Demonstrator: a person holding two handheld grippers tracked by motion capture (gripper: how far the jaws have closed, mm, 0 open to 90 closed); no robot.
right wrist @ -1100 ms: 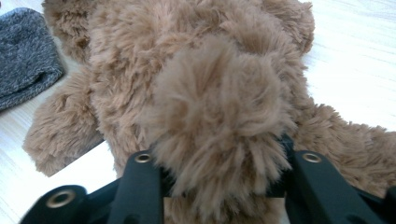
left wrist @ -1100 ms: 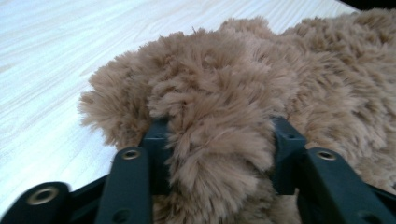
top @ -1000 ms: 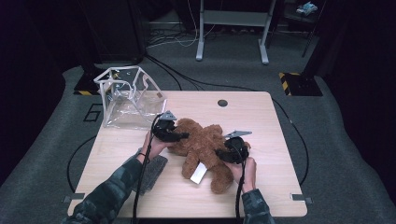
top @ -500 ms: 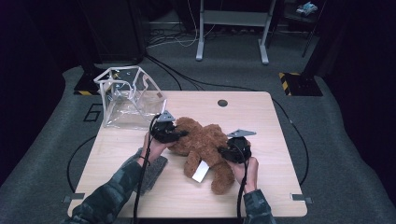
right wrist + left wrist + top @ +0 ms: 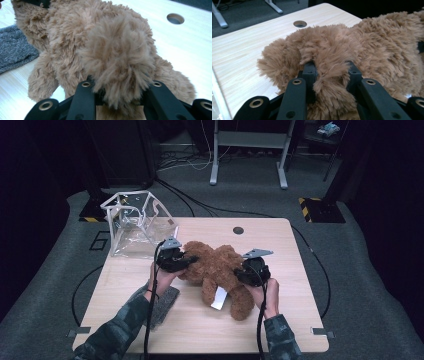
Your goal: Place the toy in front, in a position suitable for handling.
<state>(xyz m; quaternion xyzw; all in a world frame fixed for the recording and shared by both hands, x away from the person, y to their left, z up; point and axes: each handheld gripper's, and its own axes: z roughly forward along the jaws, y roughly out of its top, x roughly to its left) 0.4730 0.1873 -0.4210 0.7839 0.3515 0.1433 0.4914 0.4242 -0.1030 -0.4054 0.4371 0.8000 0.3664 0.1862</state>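
Observation:
A brown plush bear (image 5: 215,270) lies in the middle of the wooden table (image 5: 285,320), a white tag (image 5: 218,297) hanging from it. My left gripper (image 5: 187,261) is at the bear's left end. Its jaws have just been closing and now pinch a tuft of fur, seen close up in the left gripper view with the gripper (image 5: 330,68) pressed into the bear (image 5: 374,45). My right gripper (image 5: 239,274) is at the bear's right side. Its jaws have also just been closing, and the gripper (image 5: 120,87) squeezes a fluffy limb of the bear (image 5: 82,37).
A clear plastic box (image 5: 137,222) stands at the back left corner of the table. A grey cloth (image 5: 162,305) lies under the left forearm, near the front. A round cable hole (image 5: 238,230) sits at the table's far edge.
Both hands have risen a little with the bear's fur in their jaws. The left gripper has also shifted slightly toward the back of the table.

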